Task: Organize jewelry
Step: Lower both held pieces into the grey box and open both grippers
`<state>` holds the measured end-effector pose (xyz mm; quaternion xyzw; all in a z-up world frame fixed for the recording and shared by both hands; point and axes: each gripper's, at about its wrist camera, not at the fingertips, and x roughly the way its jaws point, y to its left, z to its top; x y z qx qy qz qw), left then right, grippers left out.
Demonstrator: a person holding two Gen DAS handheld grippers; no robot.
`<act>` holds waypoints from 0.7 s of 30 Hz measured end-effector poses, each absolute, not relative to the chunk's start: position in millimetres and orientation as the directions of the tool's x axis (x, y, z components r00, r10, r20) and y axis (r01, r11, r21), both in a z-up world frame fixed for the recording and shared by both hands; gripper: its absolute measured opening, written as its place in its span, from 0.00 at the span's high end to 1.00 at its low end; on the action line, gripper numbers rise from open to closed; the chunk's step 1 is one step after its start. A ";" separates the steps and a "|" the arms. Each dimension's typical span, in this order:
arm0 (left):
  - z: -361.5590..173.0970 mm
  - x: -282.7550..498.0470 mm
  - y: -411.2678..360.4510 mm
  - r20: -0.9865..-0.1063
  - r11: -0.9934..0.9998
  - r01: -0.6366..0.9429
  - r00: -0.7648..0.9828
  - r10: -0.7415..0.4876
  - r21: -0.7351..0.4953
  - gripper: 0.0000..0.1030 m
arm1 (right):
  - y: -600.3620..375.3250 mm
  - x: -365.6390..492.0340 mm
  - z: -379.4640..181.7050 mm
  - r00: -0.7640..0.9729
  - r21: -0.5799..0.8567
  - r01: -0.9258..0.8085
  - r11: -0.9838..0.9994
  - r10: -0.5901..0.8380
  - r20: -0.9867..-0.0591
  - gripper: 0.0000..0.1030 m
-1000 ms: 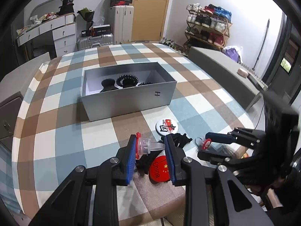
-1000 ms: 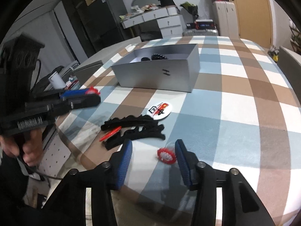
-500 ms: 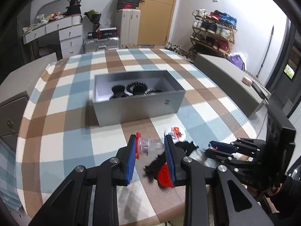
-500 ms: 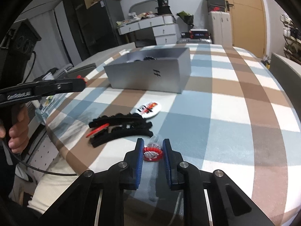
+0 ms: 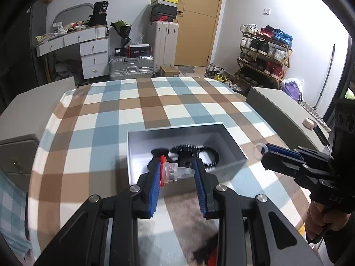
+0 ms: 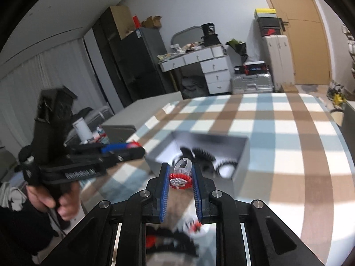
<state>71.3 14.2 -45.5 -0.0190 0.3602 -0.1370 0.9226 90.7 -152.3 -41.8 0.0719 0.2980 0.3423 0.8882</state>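
My left gripper (image 5: pixel 177 173) is shut on a clear plastic ring with a red top (image 5: pixel 170 173), held above the near wall of the open grey box (image 5: pixel 230 137). Black hair clips (image 5: pixel 195 153) lie inside the box. My right gripper (image 6: pixel 180 177) is shut on a second clear ring with a red and white face (image 6: pixel 180 180), held above the box's near corner (image 6: pixel 241 168). The right gripper also shows in the left wrist view (image 5: pixel 264 150), and the left gripper in the right wrist view (image 6: pixel 133 148).
The box stands on a table with a blue, brown and white checked cloth (image 5: pixel 106 119). A round badge (image 6: pixel 195 226) and black clips (image 6: pixel 173 241) lie blurred near the table's front edge. Grey cabinets (image 5: pixel 286 110) flank the table.
Both grippers rose from the front of the table and moved forward to hang over the box. The right gripper closed on the red-faced ring and lifted it off the cloth.
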 end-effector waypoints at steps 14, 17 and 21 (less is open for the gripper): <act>-63.2 125.6 -9.2 -0.711 0.930 0.313 0.608 -0.352 -0.193 0.77 | -142.0 163.6 -57.2 0.551 0.371 -0.520 0.769 0.634 -0.542 0.81; -66.5 130.5 -12.0 -0.720 0.927 0.322 0.595 -0.358 -0.195 0.77 | -144.3 170.0 -64.8 0.554 0.369 -0.503 0.781 0.620 -0.556 0.81; -70.2 136.7 -13.9 -0.729 0.923 0.329 0.579 -0.365 -0.201 0.77 | -147.3 179.2 -72.9 0.542 0.385 -0.482 0.787 0.613 -0.574 0.81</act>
